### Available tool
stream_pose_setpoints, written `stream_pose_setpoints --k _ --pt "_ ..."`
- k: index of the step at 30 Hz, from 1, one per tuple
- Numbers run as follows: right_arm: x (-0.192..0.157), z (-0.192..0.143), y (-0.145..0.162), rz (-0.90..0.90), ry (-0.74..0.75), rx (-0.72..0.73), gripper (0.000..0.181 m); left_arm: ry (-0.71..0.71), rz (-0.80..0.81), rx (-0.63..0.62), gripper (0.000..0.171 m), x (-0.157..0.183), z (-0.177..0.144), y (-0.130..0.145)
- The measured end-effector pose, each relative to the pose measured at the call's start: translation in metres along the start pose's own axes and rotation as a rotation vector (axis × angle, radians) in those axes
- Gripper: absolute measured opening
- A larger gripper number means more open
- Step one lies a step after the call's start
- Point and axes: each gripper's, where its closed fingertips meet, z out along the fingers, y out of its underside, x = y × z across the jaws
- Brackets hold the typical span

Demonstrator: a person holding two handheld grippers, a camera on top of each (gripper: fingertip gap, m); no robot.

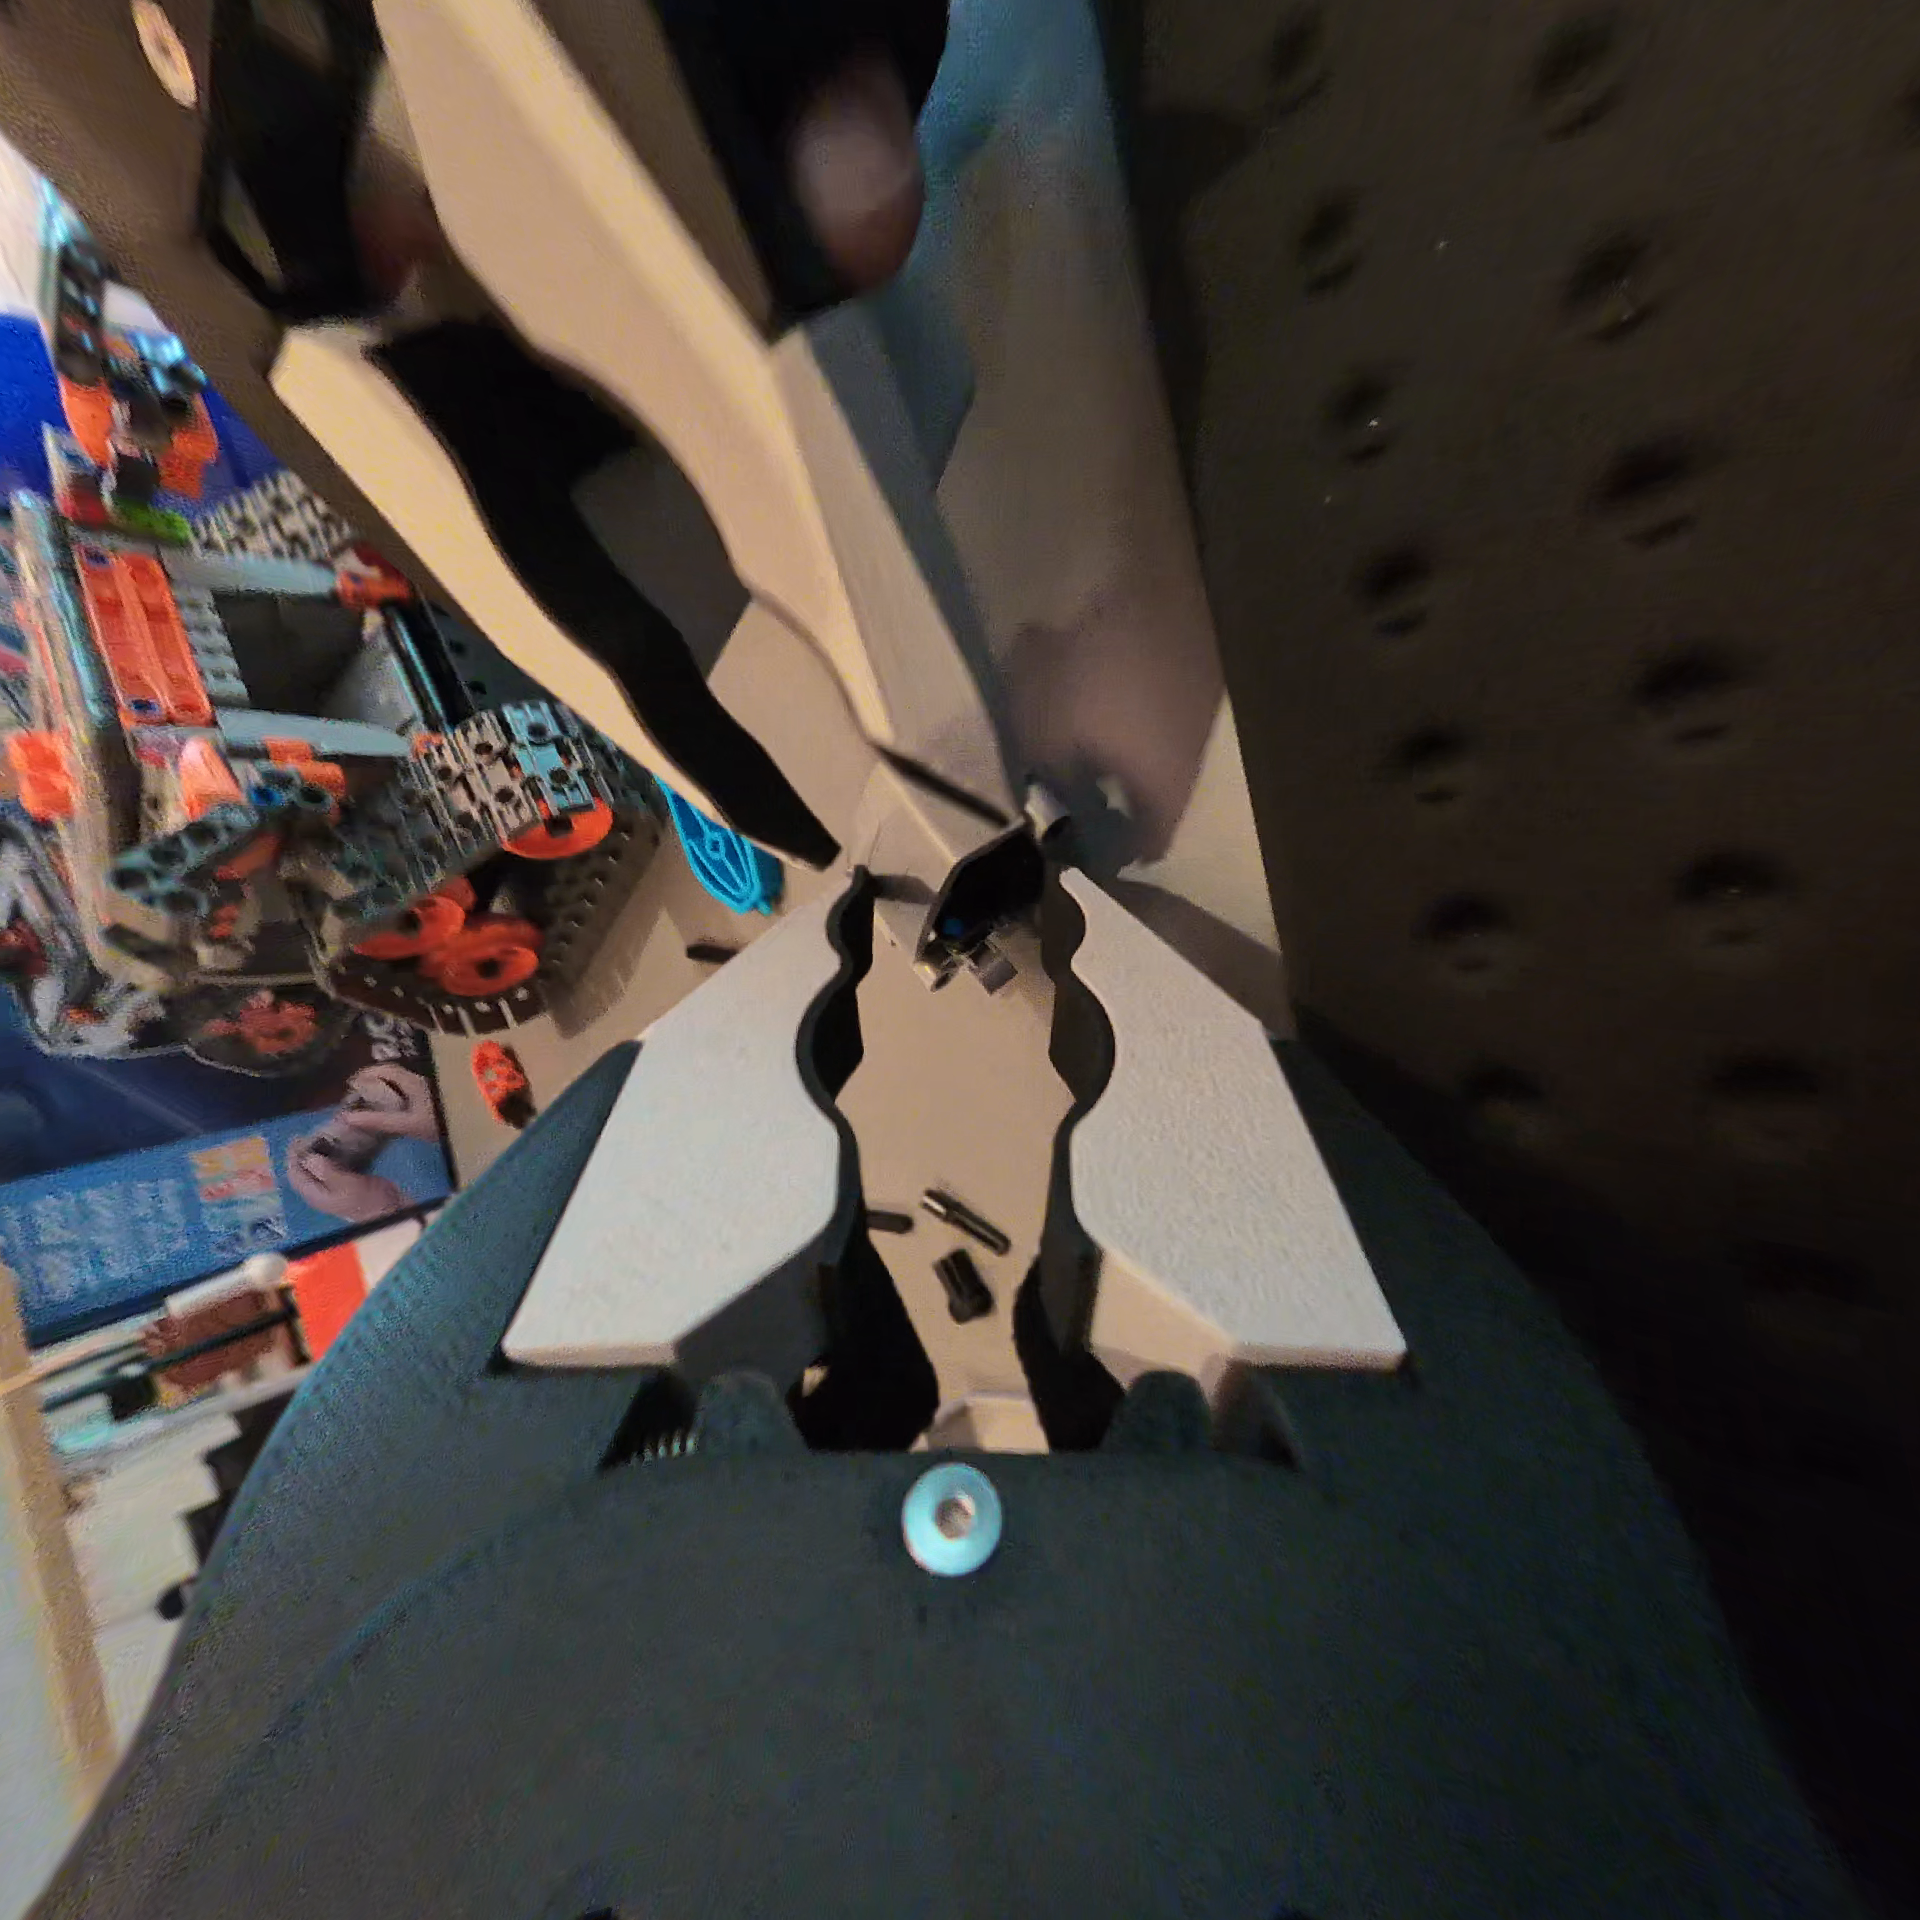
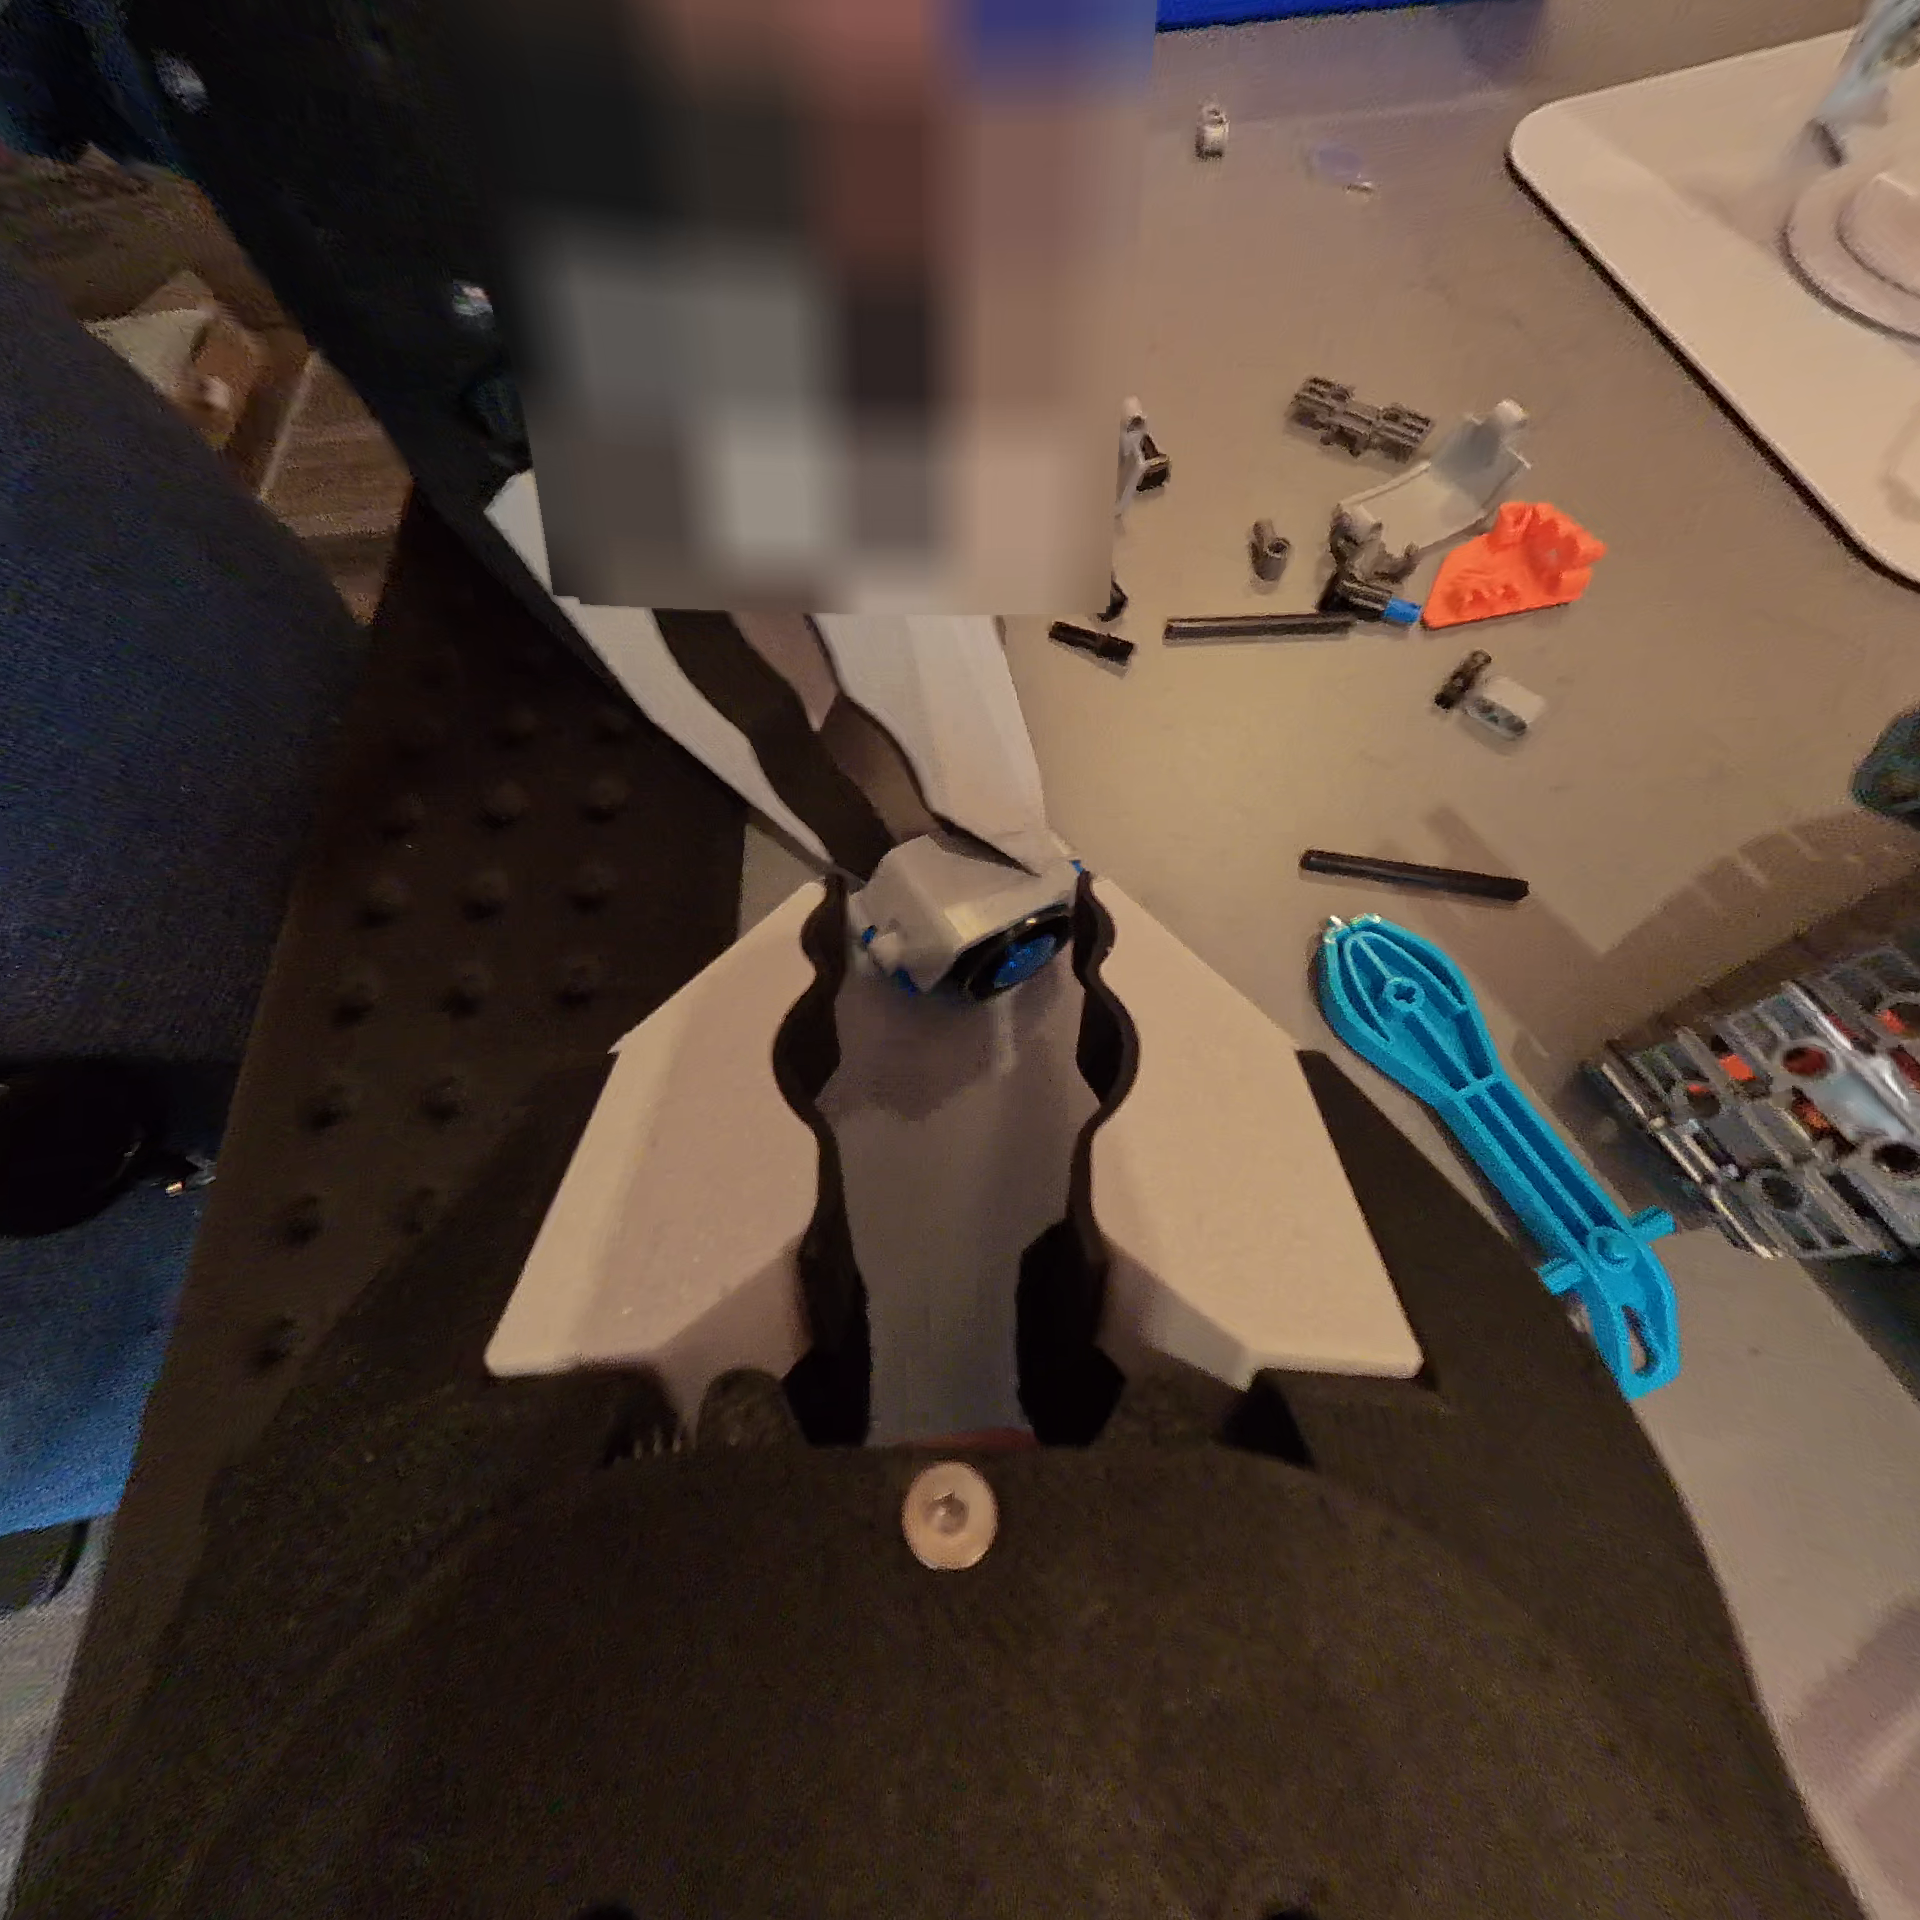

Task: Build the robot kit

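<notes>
A small grey block with a black and blue round end (image 2: 961, 935) sits between the fingertips of my right gripper (image 2: 958, 896), whose jaws are closed on it above the table. The left gripper reaches in from above in this view, and its fingers (image 2: 935, 727) pinch the block's far end. In the left wrist view the same piece (image 1: 977, 914) looks dark and sits between the tips of my left gripper (image 1: 951, 883), touching the right finger. The right gripper's fingers (image 1: 727, 582) come down onto the piece from above.
A blue plastic tool (image 2: 1496, 1143) lies to the right. Farther back are black axles (image 2: 1413, 876), an orange part (image 2: 1507, 566) and grey parts (image 2: 1434, 488). A grey-orange built model (image 1: 416, 790) stands by a printed box (image 1: 156, 1195). Black pins (image 1: 961, 1247), a white tray (image 2: 1714, 260) and a black dimpled mat (image 2: 468, 935) are also there. Less than 4 cm separates the two grippers' tips.
</notes>
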Motion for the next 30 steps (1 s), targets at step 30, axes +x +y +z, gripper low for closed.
stream_pose_setpoints --k 30 --pt "-0.015 -0.008 0.01 0.003 -0.09 0.001 0.035 0.184 -0.376 0.21 0.007 0.009 -0.003 -0.008"
